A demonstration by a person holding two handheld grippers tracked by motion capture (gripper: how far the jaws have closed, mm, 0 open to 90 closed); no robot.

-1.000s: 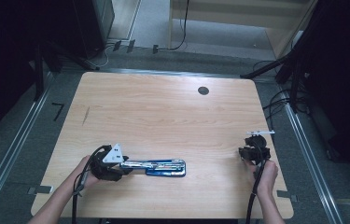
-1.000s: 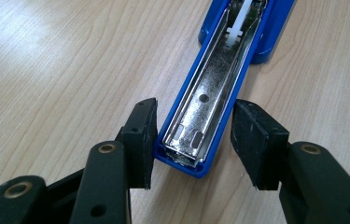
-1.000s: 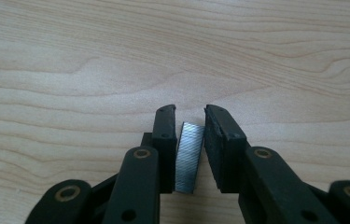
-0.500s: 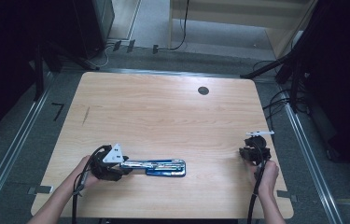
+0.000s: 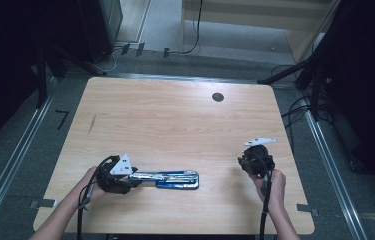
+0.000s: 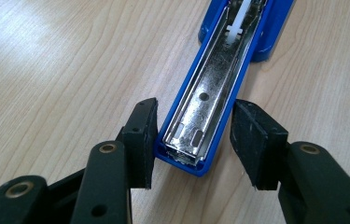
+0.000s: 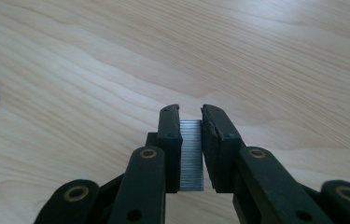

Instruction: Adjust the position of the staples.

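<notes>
1. Near the table's front edge, left of the middle, the left gripper [image 5: 137, 176] lies low with its fingers [image 6: 140, 135] set wide either side of the open stapler [image 6: 210, 98]. The left finger looks close to or touching the blue side; the right one stands apart from it.
2. The stapler lies flat along the front edge with its metal magazine bared upward. It is rigid and fairly heavy (a smooth plastic shell could slip), so the narrow blue sides at this end seem the best place to steady it.
3. Toward the front right corner, the right gripper [image 5: 247, 161] hovers with its fingers [image 7: 170, 140] narrowed on a strip of staples [image 7: 191, 156].
4. That strip is light and brittle (glued wire breaks if squeezed or bent), so gentle pressure on its flat sides suits it.
5. Farther off, a dark round hole [image 5: 218, 97] sits near the table's [image 5: 175, 120] back edge.
</notes>
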